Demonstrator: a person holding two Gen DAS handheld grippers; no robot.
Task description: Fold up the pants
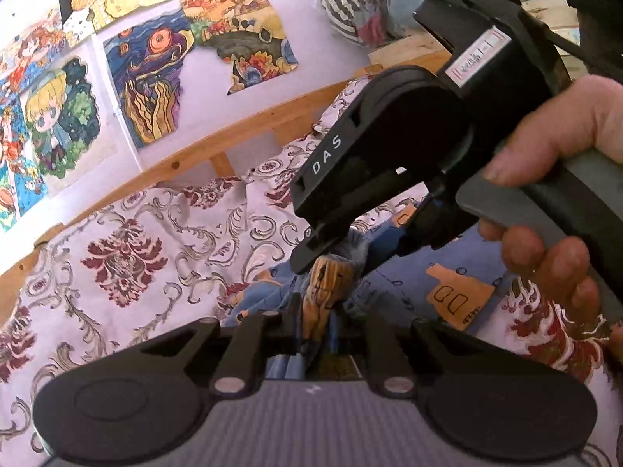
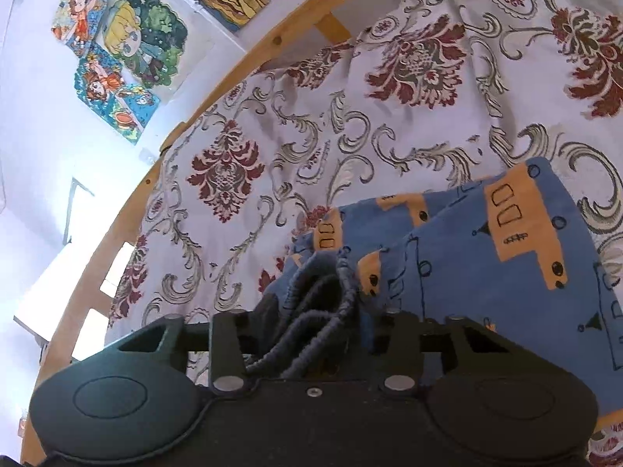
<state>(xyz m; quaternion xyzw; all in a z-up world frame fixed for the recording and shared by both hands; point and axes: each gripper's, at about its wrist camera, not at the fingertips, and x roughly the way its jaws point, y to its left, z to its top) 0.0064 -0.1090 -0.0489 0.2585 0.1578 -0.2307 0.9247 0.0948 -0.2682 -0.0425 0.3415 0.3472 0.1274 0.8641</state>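
Blue cotton pants with orange house prints (image 2: 486, 257) lie on the cream bedspread with dark red ornaments (image 2: 272, 148), directly ahead of both tools. The right gripper (image 2: 311, 334) is closed narrow on the gathered, ribbed elastic waistband (image 2: 323, 303), which bunches between its fingers. The rest of the cloth spreads away forward and to the right of this tool, so the long axis of the pants seems to run that way.

The left gripper (image 1: 315, 334) also pinches a bunch of the same blue and orange cloth. Just ahead of it, the other tool, held by a hand (image 1: 553, 194), bites the fabric almost at the same place. Both grippers are equally near, so I judge the coming fold must begin by pulling them apart along the waistband.
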